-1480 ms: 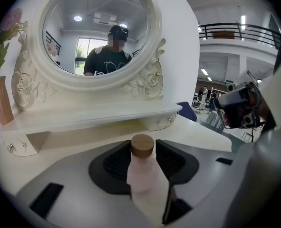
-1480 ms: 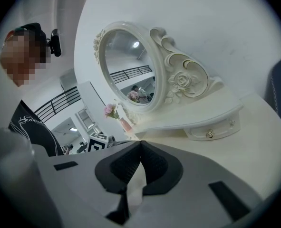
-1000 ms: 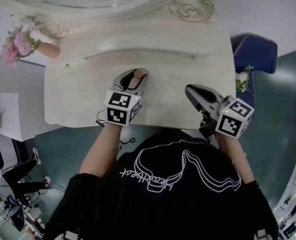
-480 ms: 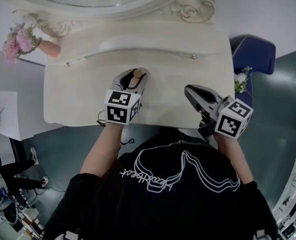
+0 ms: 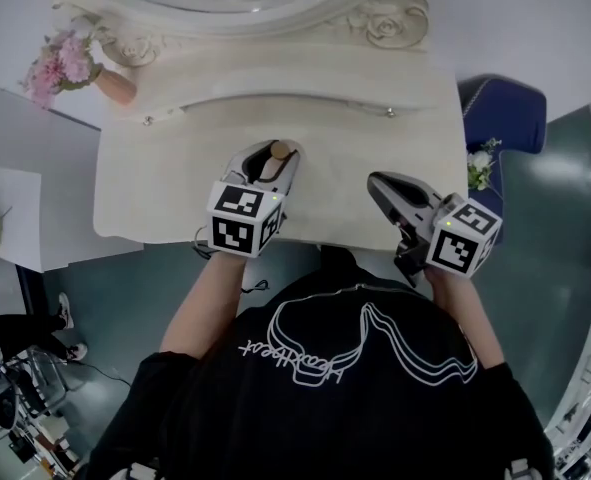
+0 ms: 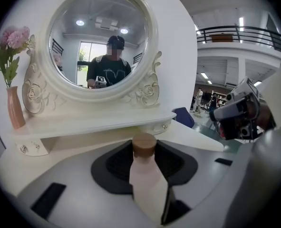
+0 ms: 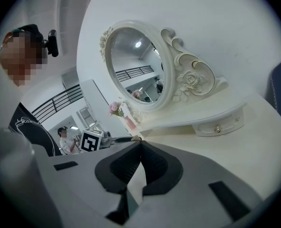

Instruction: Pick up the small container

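The small cork-capped bottle is clamped between my left gripper's jaws, over the dressing table's near middle. The grasp looks made; next I'd lift it straight up. My right gripper hangs closed and empty at the right.

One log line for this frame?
left gripper: shut on bottle | right gripper: shut, empty, over table | lift: cannot tell
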`<state>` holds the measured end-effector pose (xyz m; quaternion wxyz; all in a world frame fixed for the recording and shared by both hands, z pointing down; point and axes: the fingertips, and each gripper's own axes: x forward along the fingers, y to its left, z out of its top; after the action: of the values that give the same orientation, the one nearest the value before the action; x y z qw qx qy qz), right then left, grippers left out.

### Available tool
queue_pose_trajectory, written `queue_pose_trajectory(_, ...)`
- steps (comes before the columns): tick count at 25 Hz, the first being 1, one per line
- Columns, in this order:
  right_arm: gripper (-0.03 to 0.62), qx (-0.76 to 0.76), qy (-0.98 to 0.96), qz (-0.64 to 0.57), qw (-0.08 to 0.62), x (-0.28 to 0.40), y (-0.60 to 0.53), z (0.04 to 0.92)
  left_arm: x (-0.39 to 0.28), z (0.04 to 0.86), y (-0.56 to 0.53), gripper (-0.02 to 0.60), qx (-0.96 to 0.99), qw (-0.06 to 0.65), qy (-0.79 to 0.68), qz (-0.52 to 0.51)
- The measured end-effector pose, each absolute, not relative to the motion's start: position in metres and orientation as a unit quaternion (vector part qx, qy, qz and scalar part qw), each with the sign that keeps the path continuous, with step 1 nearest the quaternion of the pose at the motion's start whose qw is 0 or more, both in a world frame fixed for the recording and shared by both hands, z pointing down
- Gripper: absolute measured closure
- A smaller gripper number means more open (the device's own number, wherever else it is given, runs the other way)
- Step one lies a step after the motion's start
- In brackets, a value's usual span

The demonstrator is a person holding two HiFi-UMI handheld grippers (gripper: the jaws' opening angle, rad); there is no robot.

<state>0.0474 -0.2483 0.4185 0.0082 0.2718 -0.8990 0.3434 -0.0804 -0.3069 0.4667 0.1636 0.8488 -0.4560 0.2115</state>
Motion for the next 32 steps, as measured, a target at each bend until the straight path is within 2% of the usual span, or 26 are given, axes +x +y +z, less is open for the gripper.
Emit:
queue_pose_trajectory(19,0.588,0.273,-0.919,0.284,0.003,0.016,-0.189,0.371,-0.080,0.371,-0.208,0.437,0.897,0.122,-0.393,0.162)
queue_pose_trajectory(32,0.588,0.262,-0.932,0.250,-0.007,-0.002,-0.149,0.349,-0.084,0.348,-0.151,0.437,0.913,0.115,-0.360,0.152)
